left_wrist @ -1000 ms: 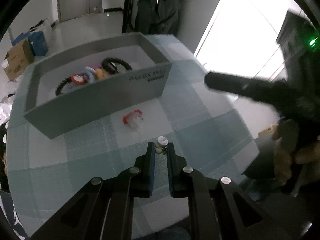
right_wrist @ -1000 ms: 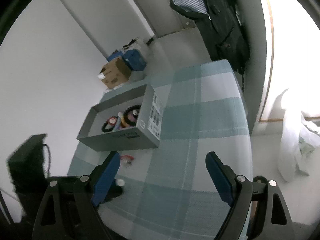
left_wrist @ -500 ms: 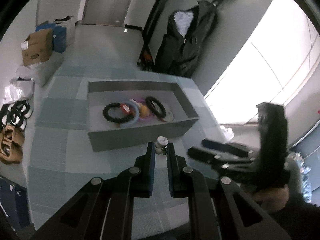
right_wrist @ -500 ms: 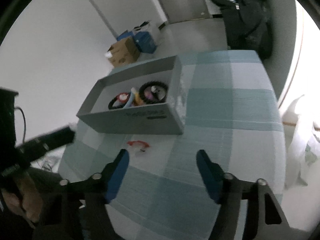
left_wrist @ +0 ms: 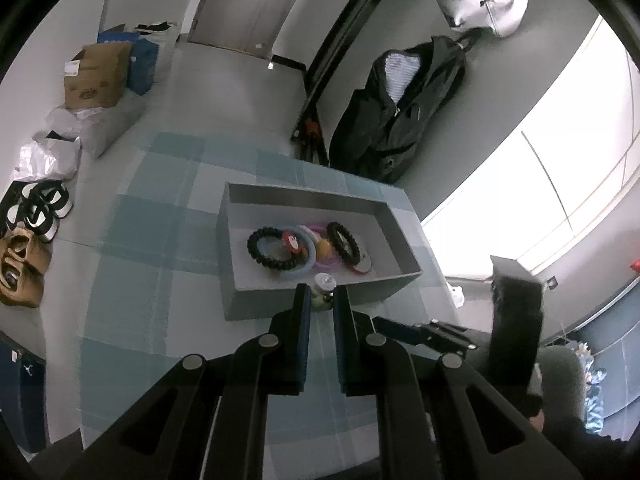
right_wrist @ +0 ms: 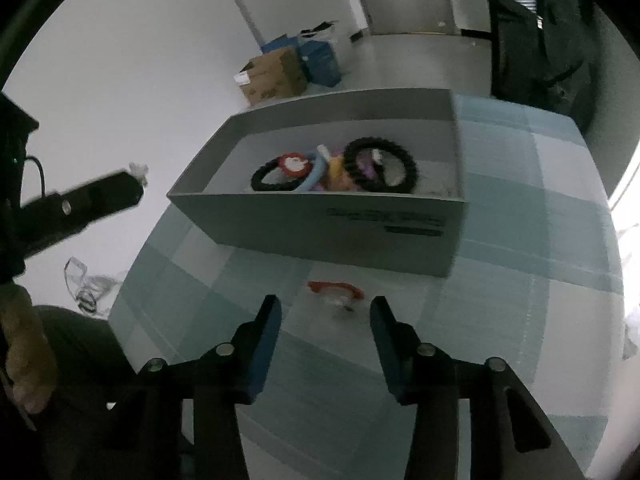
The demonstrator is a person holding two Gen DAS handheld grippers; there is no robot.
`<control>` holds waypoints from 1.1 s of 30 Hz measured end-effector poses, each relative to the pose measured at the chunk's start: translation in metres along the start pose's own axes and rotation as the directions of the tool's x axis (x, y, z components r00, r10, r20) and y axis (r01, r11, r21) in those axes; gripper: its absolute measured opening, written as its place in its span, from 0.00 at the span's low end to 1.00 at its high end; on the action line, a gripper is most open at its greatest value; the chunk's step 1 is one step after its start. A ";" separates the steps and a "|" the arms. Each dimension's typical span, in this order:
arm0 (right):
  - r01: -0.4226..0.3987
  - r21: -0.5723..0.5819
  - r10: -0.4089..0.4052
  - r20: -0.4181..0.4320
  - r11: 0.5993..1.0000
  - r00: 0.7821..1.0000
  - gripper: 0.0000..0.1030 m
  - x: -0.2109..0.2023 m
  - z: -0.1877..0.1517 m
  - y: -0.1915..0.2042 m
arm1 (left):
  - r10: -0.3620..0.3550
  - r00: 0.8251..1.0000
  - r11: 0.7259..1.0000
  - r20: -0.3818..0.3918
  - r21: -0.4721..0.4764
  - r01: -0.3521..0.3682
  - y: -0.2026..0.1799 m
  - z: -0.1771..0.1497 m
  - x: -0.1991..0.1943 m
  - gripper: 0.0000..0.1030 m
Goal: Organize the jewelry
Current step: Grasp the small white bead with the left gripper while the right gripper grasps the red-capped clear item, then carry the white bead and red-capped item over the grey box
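While the small pale trinket (left_wrist: 322, 285) sits pinched at the tips of my left claw (left_wrist: 320, 300), pressed nearly together on it, it hangs just above the near wall of the grey box (left_wrist: 320, 298), where the black bead bracelets (left_wrist: 276, 250) and a pale blue ring (left_wrist: 308, 254) already lie. On the checked surface (right_wrist: 520, 280) just before the box lies a red-and-clear piece (right_wrist: 335, 290), and my right claw (right_wrist: 325, 316) hovers over it, its jaws closing with the piece roughly between the tips but not yet touched, as far as the blur lets me judge. I think the risks are these: the trinket is held only by its edge at the very tips, so a jolt could drop it outside the box; and the right claw, closing before it is low enough, may nip shut above the flat piece or skid it away. Both claws point steeply downward, the left raised over the box, the right lower and close to the cloth.
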State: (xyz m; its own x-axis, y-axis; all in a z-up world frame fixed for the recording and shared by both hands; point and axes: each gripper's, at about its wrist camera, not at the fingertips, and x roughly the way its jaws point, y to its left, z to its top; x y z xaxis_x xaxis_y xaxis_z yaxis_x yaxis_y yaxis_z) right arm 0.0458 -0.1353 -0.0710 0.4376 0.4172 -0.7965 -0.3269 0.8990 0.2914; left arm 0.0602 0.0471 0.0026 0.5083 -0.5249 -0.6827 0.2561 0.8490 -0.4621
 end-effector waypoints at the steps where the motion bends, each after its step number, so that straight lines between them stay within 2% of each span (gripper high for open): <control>1: 0.008 -0.010 -0.008 -0.001 1.000 1.000 0.41 0.001 0.001 0.002 | -0.001 1.000 1.000 0.004 -0.001 0.001 0.000 0.001 -0.001 0.07; 6: 0.044 -0.038 -0.044 -0.001 0.998 0.999 0.31 0.001 0.000 0.007 | 0.008 1.000 1.000 0.015 0.000 -0.008 0.003 0.003 -0.006 0.07; 10: 0.077 -0.054 -0.077 -0.004 0.996 0.997 0.17 0.004 0.000 0.012 | 0.015 1.000 1.000 0.013 0.001 -0.015 0.004 0.004 -0.005 0.07; 20: 0.060 -0.038 -0.060 -0.004 0.997 0.998 0.17 -0.001 0.001 0.007 | 0.015 1.000 1.000 0.020 0.002 -0.015 0.006 0.004 -0.007 0.07; 27: 0.032 -0.041 -0.030 0.052 0.999 0.998 0.17 -0.020 0.007 0.008 | 0.031 0.999 1.000 0.021 0.006 -0.031 0.005 0.004 -0.005 0.07; 33: -0.041 -0.070 0.049 0.121 0.997 0.991 0.17 -0.040 0.012 0.016 | 0.045 0.999 0.999 0.022 0.006 -0.045 0.003 0.007 0.000 0.07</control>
State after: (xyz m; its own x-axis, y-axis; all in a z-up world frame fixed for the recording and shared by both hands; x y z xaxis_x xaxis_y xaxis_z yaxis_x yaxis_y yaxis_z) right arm 0.0329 -0.1364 -0.0283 0.5194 0.4739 -0.7111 -0.4024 0.8697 0.2857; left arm 0.0663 0.0502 0.0049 0.5368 -0.4850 -0.6904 0.2376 0.8721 -0.4278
